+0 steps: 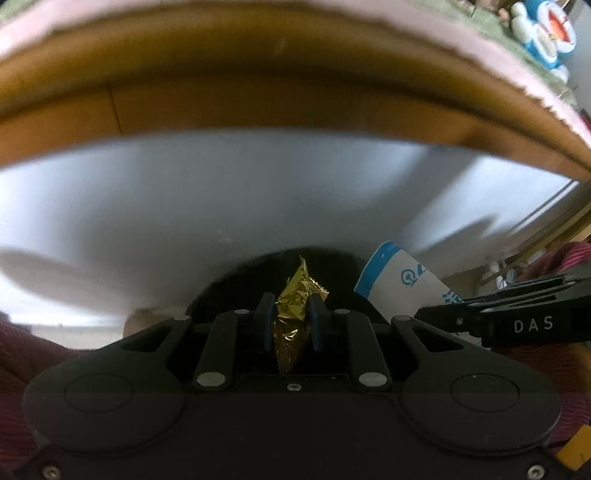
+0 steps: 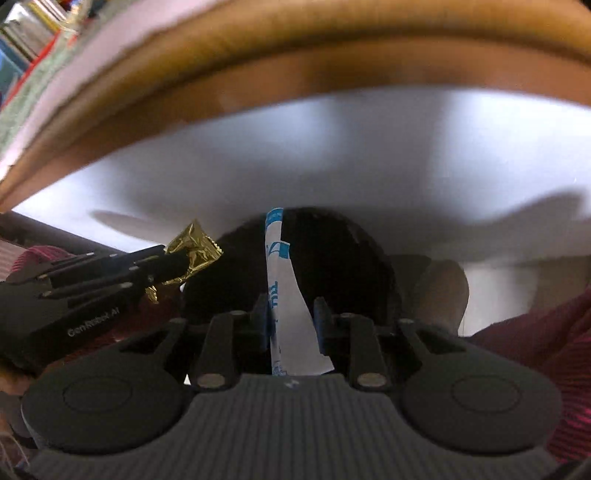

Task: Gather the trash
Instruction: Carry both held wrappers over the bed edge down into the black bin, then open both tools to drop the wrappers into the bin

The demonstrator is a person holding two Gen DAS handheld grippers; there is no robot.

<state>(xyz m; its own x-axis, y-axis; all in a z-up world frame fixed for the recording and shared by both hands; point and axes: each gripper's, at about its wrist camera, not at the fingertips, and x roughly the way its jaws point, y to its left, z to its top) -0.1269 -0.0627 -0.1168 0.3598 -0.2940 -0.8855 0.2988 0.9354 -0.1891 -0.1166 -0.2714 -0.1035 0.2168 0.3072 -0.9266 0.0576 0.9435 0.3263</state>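
My left gripper [image 1: 291, 306] is shut on a crumpled gold foil wrapper [image 1: 295, 295], which sticks up between its blue pads. My right gripper [image 2: 290, 314] is shut on a flattened white and blue paper cup [image 2: 280, 280], held edge-on. Both grippers point steeply down, side by side, over a black round shape [image 2: 332, 266] on the white floor that looks like a bin mouth. In the left wrist view the cup [image 1: 399, 280] and right gripper [image 1: 443, 314] show at the right. In the right wrist view the left gripper [image 2: 173, 258] and wrapper [image 2: 195, 243] show at the left.
A wooden table edge [image 1: 258, 110] with a pink cover [image 1: 480, 48] arcs overhead. A blue and white toy figure [image 1: 546, 33] stands on it at the far right; books [image 2: 26, 33] are at the far left. Maroon sleeves [image 2: 535, 332] flank the grippers.
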